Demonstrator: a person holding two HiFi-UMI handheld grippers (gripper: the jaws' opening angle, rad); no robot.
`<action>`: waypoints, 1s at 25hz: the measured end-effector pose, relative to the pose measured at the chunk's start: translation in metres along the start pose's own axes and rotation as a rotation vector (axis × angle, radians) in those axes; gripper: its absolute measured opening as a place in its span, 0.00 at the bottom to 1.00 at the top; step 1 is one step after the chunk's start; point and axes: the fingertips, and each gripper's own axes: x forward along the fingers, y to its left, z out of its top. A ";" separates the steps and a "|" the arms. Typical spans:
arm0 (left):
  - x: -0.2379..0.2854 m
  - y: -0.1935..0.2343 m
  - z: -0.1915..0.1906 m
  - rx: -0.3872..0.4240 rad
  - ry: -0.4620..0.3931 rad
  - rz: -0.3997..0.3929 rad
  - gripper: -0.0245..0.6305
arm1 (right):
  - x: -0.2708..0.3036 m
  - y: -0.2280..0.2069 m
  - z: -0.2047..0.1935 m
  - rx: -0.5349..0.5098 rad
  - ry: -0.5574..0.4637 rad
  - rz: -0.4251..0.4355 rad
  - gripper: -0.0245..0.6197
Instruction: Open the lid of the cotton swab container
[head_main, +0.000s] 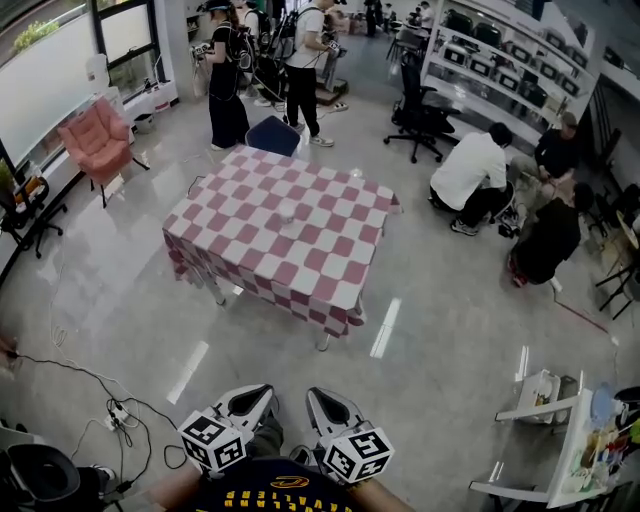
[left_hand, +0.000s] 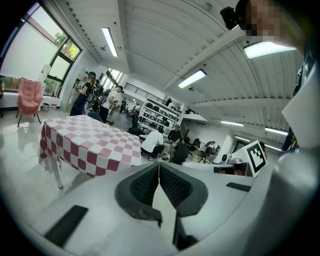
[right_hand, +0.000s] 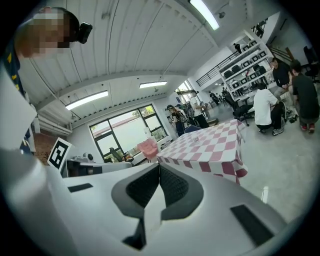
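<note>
Table (head_main: 330, 270), under a red-and-white checked cloth, stands on the floor, well apart from both claws. Left claw (head_main: 262, 395) and right claw (head_main: 318, 397) are held side by side, off the table's near edge. Each has its jaws together with nothing between them. Cotton swab container (head_main: 288, 212) sits near the table's middle; its lid is too small to make out.
</note>
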 end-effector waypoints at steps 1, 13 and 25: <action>0.005 0.008 0.003 -0.004 0.012 -0.008 0.04 | 0.010 -0.002 0.003 0.001 0.004 -0.008 0.05; 0.076 0.096 0.067 -0.003 0.041 -0.096 0.04 | 0.110 -0.051 0.052 0.015 0.012 -0.132 0.05; 0.102 0.190 0.106 -0.027 0.040 -0.103 0.04 | 0.198 -0.069 0.067 0.041 0.073 -0.219 0.05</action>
